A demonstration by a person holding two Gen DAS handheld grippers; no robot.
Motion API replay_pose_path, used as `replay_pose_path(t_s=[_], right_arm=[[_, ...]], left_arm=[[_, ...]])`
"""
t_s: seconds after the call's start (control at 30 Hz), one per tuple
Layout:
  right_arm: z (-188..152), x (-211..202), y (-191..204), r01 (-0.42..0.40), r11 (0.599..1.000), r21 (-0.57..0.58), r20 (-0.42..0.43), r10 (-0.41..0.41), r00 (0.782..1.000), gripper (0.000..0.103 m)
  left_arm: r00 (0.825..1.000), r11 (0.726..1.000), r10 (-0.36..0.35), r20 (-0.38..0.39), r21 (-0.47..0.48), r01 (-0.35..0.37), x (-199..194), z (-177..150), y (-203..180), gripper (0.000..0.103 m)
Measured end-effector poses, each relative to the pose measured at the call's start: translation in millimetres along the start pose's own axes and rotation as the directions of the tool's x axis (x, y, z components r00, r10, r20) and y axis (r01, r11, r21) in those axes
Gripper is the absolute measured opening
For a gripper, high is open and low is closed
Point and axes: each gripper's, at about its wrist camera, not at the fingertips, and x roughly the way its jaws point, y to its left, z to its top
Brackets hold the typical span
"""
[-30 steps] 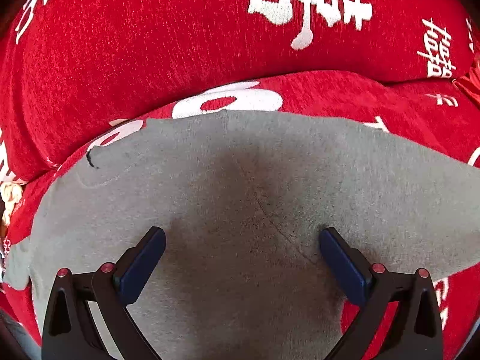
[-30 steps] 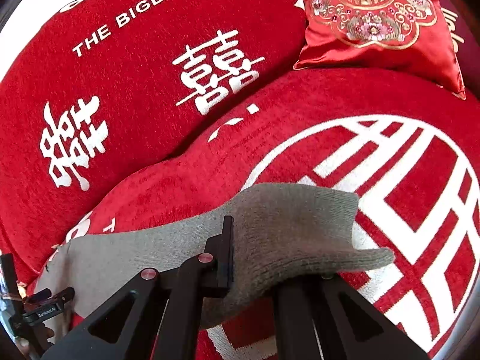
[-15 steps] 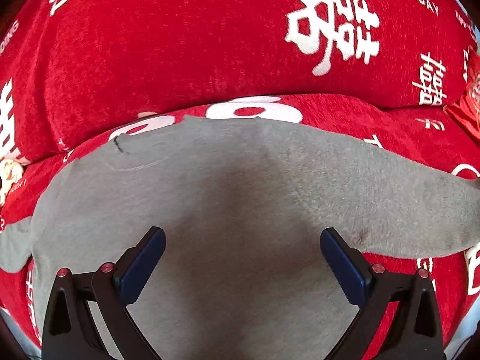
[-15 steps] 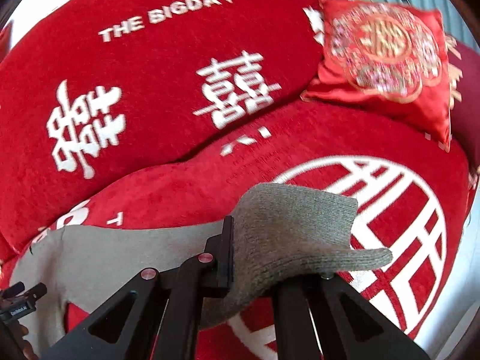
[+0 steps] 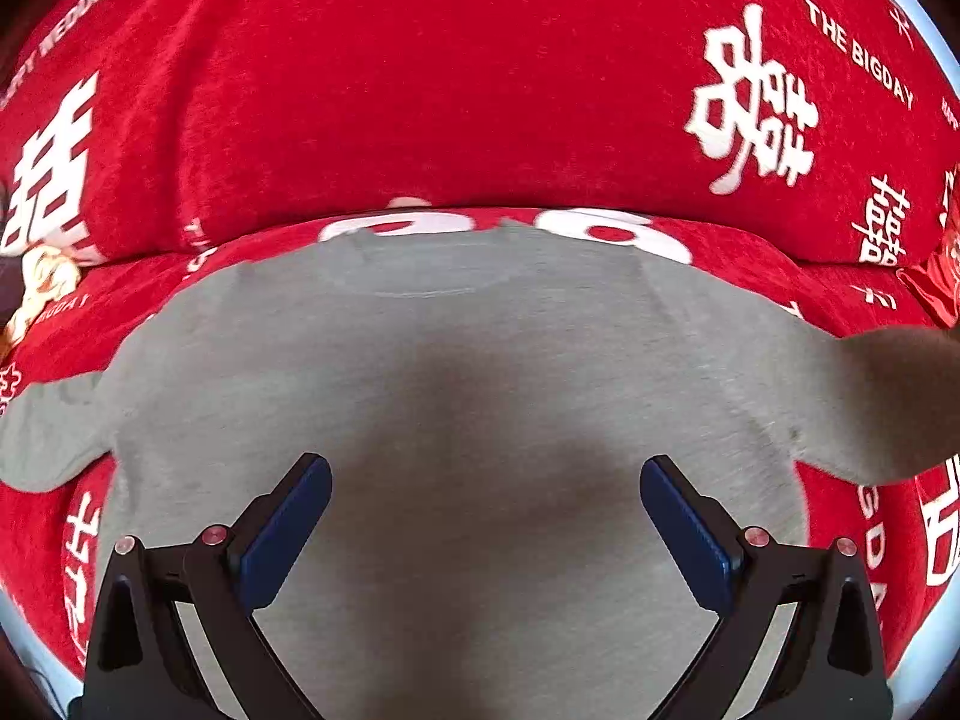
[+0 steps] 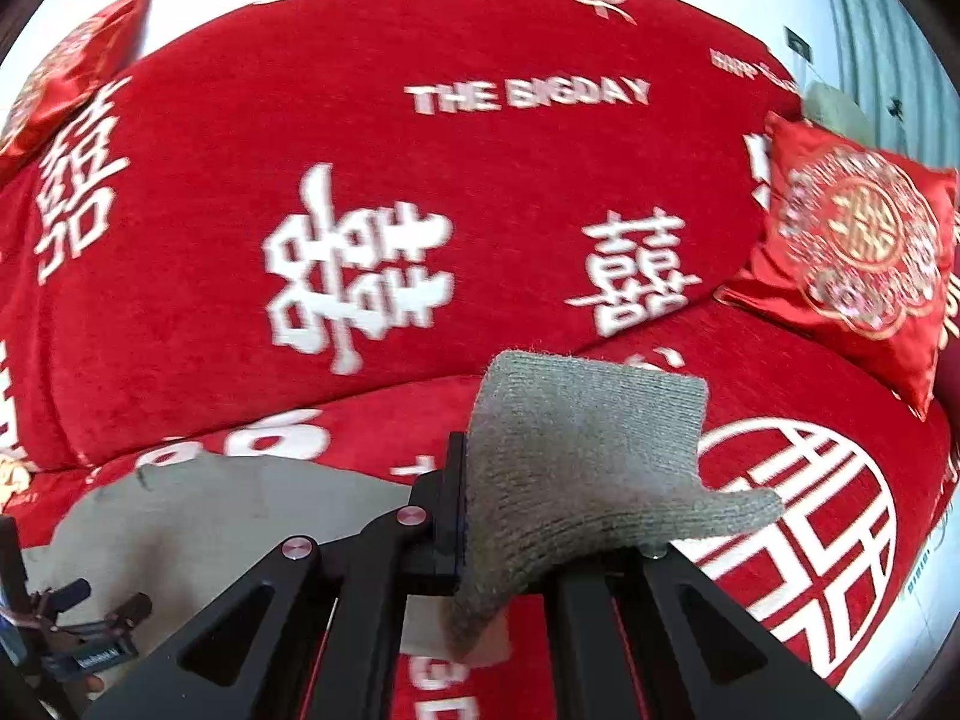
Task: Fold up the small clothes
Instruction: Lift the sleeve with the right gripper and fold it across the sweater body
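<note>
A small grey knit top [image 5: 480,348] lies spread flat on the red sofa seat [image 5: 750,264], neckline toward the backrest. My left gripper [image 5: 486,516] hovers over its lower middle, open wide, with nothing between the blue pads [image 5: 288,528]. The left sleeve [image 5: 48,444] lies flat, while the right sleeve [image 5: 888,396] is lifted off the seat. In the right wrist view my right gripper [image 6: 480,540] is shut on that sleeve's ribbed cuff [image 6: 588,450], which drapes over and hides one finger. The top's body [image 6: 210,510] lies lower left, by the left gripper [image 6: 72,630].
The sofa backrest [image 6: 420,210], red with white characters, rises right behind the top. A red embroidered cushion [image 6: 858,240] leans at the right end, and another [image 6: 72,72] at the upper left. A pale wall [image 6: 870,30] shows beyond.
My right gripper has risen and swung left with the cuff still clamped, lifting the sleeve off the seat. My left gripper has slid sideways over the top, staying open.
</note>
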Motion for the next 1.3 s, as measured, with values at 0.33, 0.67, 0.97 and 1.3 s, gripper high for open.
replay_pose_path(t_s=[0.33,0.67,0.97,1.3], right_arm=[[9.6,-13.5,115.9,-0.073,0.990,-0.117,0.004,0.074,0.997,0.004],[-8.5,-2.3,231.2,-0.126,0.968,-0.215,-0.045,0.119,0.992,0.004],[-55.3,31.6,323.1,-0.157,0.944,-0.289,-0.135,0.122,0.983,0.004],[-101.1,67.0,379.6,-0.176,0.914,-0.365,-0.237,0.092,0.967,0.005]], left_arm=[[0.998,0.996,0.038,-0.040,-0.078,-0.041,-2.2,-25.6,75.2,0.103],[0.999,0.984,0.042,-0.033,-0.172,-0.047,-14.5,-38.9,142.5,0.103],[0.999,0.969,0.041,-0.023,-0.243,-0.046,-25.3,-51.5,189.6,0.103],[0.999,0.949,0.020,-0.037,-0.315,-0.030,-24.6,-72.0,224.8,0.103]])
